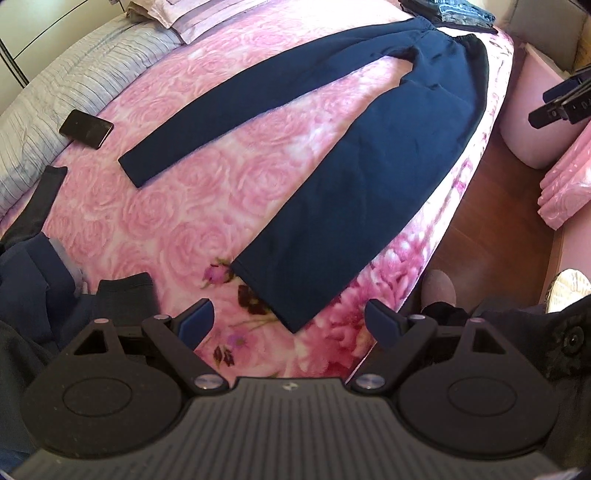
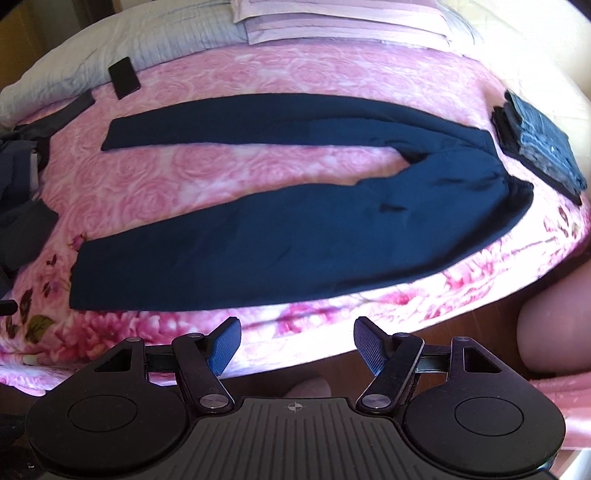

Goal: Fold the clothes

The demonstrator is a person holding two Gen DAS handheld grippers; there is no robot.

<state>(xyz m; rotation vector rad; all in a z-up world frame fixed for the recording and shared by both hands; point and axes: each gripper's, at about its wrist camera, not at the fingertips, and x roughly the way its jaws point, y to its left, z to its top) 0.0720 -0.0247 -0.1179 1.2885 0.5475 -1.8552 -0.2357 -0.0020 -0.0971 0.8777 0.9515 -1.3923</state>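
Navy trousers (image 2: 295, 221) spread flat along near edge of bed (image 2: 332, 306), legs apart, unfolded. Left gripper (image 1: 290, 323) and right gripper (image 2: 295, 341) wide, empty, above that edge. Next, probably: pinching near leg's hem and waistband, folding over far leg.

Trousers (image 2: 295, 221) lie flat across the bed (image 2: 258, 74), legs toward frame left, waistband at right. A folded stack (image 2: 539, 147) sits just right of the waistband. A phone (image 2: 124, 77) lies upper left, near the pillows (image 2: 332, 18). Loose clothes (image 2: 22, 192) occupy the left edge.
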